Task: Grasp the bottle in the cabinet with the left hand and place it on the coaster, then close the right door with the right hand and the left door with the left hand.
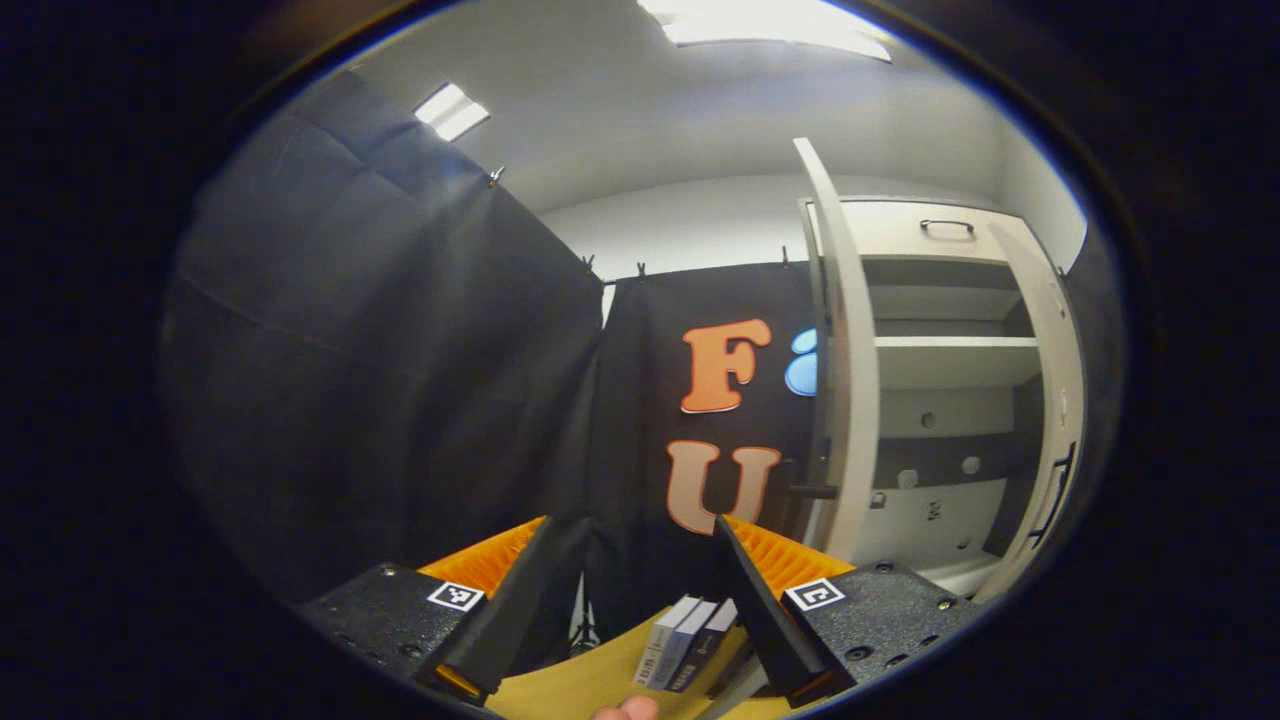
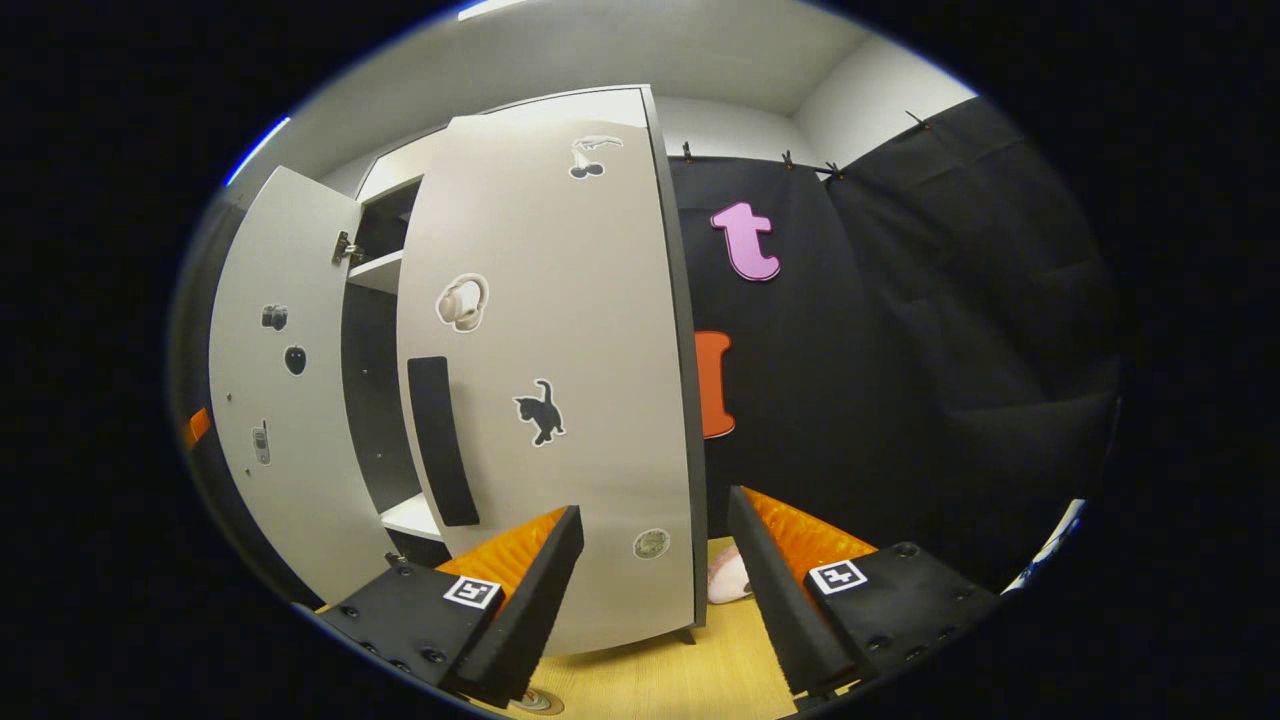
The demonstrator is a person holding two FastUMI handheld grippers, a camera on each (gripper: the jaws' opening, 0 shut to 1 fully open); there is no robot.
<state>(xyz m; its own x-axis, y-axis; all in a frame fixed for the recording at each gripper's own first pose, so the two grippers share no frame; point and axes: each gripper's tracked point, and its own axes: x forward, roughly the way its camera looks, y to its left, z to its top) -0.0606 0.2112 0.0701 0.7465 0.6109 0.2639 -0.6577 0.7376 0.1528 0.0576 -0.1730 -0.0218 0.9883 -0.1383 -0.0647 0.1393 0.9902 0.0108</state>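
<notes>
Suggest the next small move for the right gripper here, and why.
Probably ease the right gripper forward against the right door to start swinging it shut: that door stands open just ahead of its spread, empty fingers, and the cabinet shelves look bare.

The wooden counter (image 2: 690, 670) carries the white cabinet (image 1: 940, 450), a row of small books (image 1: 685, 645) standing upright, and a pale pinkish object (image 2: 726, 578) behind the open door.

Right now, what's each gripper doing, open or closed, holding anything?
Left gripper: open, holding nothing.
Right gripper: open, holding nothing, close to the cabinet door.
</notes>
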